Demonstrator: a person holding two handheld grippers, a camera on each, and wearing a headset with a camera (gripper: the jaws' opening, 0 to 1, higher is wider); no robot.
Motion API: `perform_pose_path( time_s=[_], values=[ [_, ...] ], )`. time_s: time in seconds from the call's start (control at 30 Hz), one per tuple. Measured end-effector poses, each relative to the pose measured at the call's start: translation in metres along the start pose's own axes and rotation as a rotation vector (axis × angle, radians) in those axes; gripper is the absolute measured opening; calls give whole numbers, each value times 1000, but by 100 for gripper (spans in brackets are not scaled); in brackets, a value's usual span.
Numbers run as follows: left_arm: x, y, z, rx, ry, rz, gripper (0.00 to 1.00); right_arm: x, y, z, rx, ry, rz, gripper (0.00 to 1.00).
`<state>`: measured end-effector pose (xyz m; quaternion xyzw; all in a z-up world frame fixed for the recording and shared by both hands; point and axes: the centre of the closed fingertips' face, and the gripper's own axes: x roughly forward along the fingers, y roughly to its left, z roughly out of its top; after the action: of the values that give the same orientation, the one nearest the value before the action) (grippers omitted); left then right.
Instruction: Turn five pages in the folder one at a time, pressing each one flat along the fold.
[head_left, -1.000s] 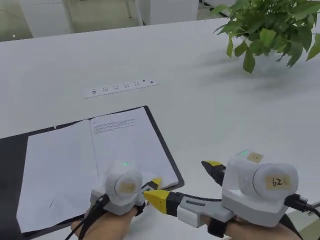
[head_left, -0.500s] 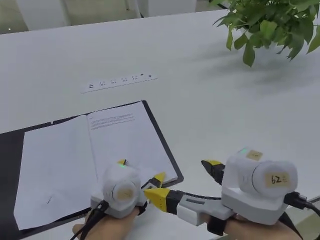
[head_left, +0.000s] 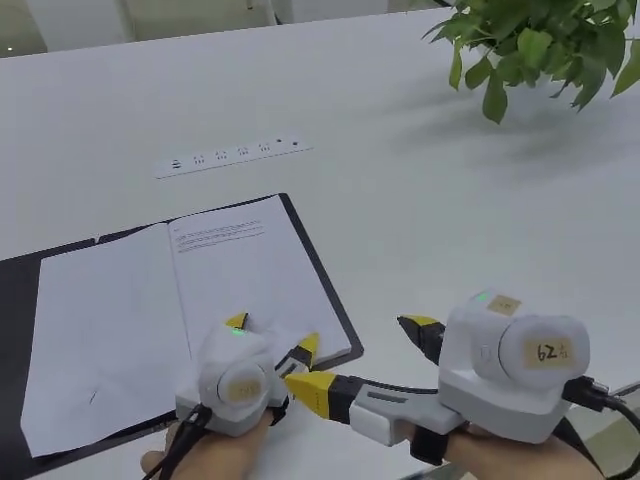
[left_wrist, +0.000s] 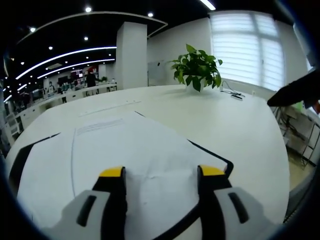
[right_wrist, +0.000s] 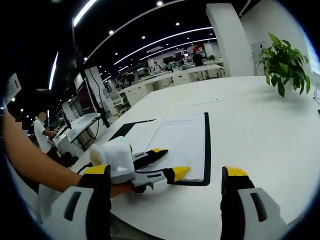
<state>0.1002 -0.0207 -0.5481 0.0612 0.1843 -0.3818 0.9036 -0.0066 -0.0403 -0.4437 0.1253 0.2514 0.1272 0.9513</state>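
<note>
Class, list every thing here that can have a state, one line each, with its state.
folder, open, flat on the table
right-hand page, lying down, slightly creased near its lower end
left gripper, open, over that page
right gripper, open, empty
power strip, nothing plugged in
</note>
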Motion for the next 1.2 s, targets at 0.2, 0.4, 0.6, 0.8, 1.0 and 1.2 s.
perform_pose_path(
  time_s=[0.2, 0.4, 0.6, 0.8, 1.0, 1.2],
  values=[
    [0, -1, 0, 2, -2, -3, 52, 2, 1, -1, 3, 3, 1, 91],
    [0, 10, 1, -19, -4, 18, 40, 3, 2, -3, 6, 10, 0, 91],
    [0, 14, 0, -26, 5, 25, 34, 6, 4, -6, 2, 24, 6, 91],
    [0, 20, 0, -33, 17, 28, 27, 12, 6, -1, 42, 23, 31, 89],
    [0, 24, 0, -42, 17, 29, 21, 27, 6, -4, 197, 36, 68, 82],
    [-1, 23, 0, -48, 16, 28, 21, 48, 13, -10, 499, 22, 125, 61]
  ],
)
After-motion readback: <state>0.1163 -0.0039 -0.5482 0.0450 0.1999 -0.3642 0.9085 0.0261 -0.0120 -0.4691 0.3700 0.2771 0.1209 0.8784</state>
